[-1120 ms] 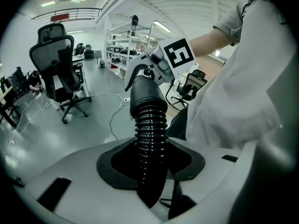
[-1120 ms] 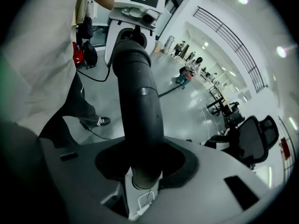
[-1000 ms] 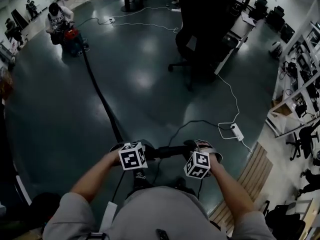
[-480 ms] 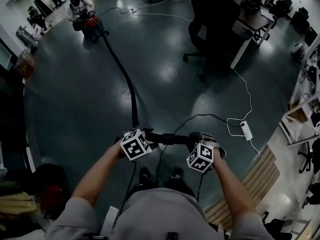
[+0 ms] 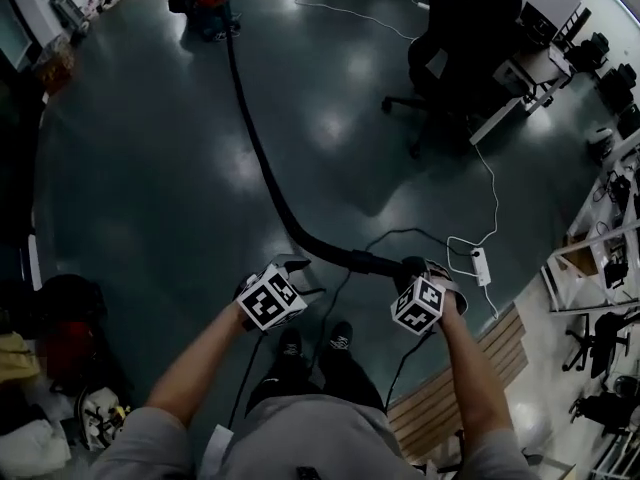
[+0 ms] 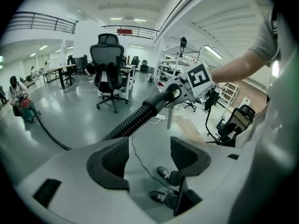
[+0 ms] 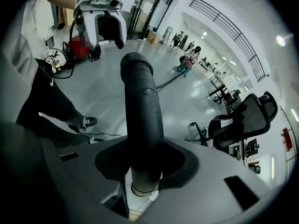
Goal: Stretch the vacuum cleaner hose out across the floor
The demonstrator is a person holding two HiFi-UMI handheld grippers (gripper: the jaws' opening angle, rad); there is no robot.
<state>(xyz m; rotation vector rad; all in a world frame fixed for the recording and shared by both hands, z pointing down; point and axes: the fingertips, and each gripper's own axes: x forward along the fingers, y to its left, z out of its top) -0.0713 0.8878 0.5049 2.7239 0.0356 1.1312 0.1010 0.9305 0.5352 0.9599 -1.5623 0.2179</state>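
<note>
The black ribbed vacuum hose (image 5: 258, 153) runs from the red vacuum cleaner (image 5: 210, 0) at the far top left, down the dark floor, and bends right to my right gripper (image 5: 415, 266). That gripper is shut on the hose's smooth end cuff (image 7: 140, 120), which stands up between its jaws (image 7: 145, 164). My left gripper (image 5: 290, 266) hangs left of the hose bend, clear of it. Its jaws have just been opening and nothing is between them (image 6: 149, 148). In the left gripper view the hose (image 6: 133, 121) passes beyond the fingertips.
A black office chair (image 5: 450, 48) and a desk stand at the upper right. A white power strip (image 5: 480, 265) with its cable lies right of my right hand, and wooden boards (image 5: 470, 378) lie below it. Bags (image 5: 60, 338) sit at left. A person crouches by the vacuum.
My left gripper has let go of the hose end and opened, drawing off to the left. The right gripper still holds the cuff, and the hose now bends toward it.
</note>
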